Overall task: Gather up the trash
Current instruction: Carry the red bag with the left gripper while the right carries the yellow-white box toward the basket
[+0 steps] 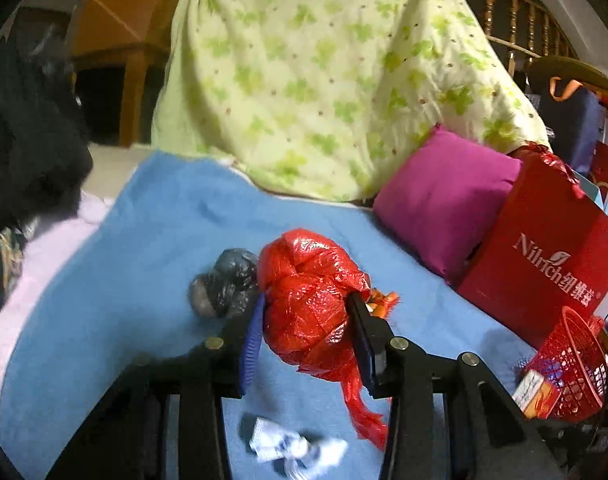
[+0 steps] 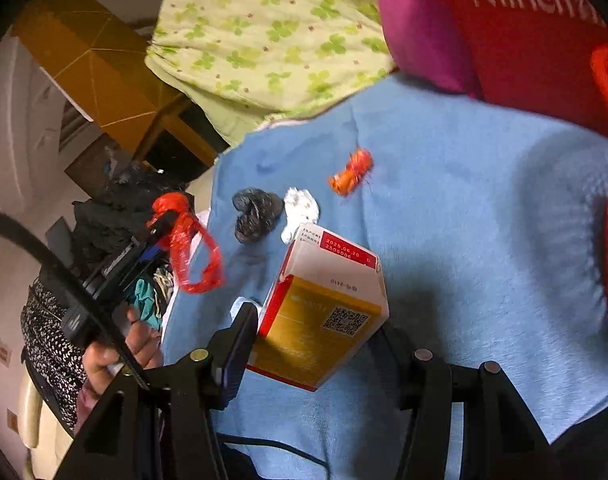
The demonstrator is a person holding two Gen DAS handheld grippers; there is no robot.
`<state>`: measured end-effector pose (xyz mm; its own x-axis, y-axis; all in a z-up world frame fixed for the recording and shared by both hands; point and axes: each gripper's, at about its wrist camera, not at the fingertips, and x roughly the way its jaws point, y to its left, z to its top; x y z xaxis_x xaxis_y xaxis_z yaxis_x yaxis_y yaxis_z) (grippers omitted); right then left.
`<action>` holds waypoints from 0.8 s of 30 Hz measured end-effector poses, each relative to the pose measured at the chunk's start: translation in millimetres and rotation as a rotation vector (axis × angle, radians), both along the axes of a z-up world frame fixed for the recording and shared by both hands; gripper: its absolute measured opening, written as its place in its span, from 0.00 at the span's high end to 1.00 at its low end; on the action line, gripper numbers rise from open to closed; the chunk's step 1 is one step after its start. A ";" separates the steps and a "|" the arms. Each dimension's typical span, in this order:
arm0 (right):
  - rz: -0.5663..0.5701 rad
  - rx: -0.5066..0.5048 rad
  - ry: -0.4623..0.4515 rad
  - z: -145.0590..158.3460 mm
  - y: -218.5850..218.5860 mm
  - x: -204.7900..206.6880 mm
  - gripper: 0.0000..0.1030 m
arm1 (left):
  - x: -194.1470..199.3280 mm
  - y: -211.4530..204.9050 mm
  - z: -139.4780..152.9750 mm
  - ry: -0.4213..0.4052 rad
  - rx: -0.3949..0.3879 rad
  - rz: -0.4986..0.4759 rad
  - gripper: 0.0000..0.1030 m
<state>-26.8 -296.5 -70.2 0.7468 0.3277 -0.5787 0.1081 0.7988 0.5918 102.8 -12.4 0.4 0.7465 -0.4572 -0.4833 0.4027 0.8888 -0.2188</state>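
My left gripper (image 1: pixel 306 304) is shut on a crumpled red plastic bag (image 1: pixel 308 300) and holds it above the blue blanket (image 1: pixel 143 240). It also shows in the right wrist view (image 2: pixel 183 236), hanging from the left gripper. My right gripper (image 2: pixel 316 328) is shut on a yellow, white and red carton (image 2: pixel 324 312). On the blanket lie a black crumpled bag (image 1: pixel 223 284) (image 2: pixel 255 210), a white crumpled paper (image 1: pixel 291 448) (image 2: pixel 301 208) and an orange wrapper (image 2: pixel 352 172) (image 1: pixel 384 300).
A red mesh basket (image 1: pixel 572 364) holding a small box stands at the right edge. A red gift bag (image 1: pixel 544 264), a magenta pillow (image 1: pixel 444 200) and a green floral quilt (image 1: pixel 324 80) line the back. Dark clothes (image 1: pixel 27 140) lie at the left.
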 end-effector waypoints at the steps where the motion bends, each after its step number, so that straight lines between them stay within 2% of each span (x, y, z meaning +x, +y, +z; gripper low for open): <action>1: -0.004 -0.011 -0.014 5.4 -1.5 -4.5 0.44 | -6.0 -2.8 1.4 -0.004 0.011 0.001 0.59; 6: -0.028 -0.065 -0.083 34.0 -13.2 -27.5 0.44 | -50.6 -23.5 6.1 -0.020 0.092 -0.051 0.59; 8: -0.048 -0.083 -0.114 46.2 -20.5 -40.3 0.44 | -69.3 -38.5 13.2 -0.043 0.146 -0.078 0.59; 13: -0.094 -0.121 -0.160 68.4 -37.9 -67.6 0.44 | -107.4 -70.9 36.1 -0.112 0.211 -0.136 0.58; 18: -0.141 -0.179 -0.192 84.7 -53.3 -98.9 0.44 | -134.9 -98.8 53.4 -0.161 0.277 -0.156 0.58; 24: -0.187 -0.194 -0.230 98.0 -69.9 -124.3 0.44 | -154.4 -126.6 63.2 -0.179 0.345 -0.155 0.58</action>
<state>-151.1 -366.4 27.8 0.9016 0.0734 -0.4264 0.1445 0.8778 0.4567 -51.6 -138.9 63.6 0.7676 -0.4048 -0.4968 0.5421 0.8236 0.1665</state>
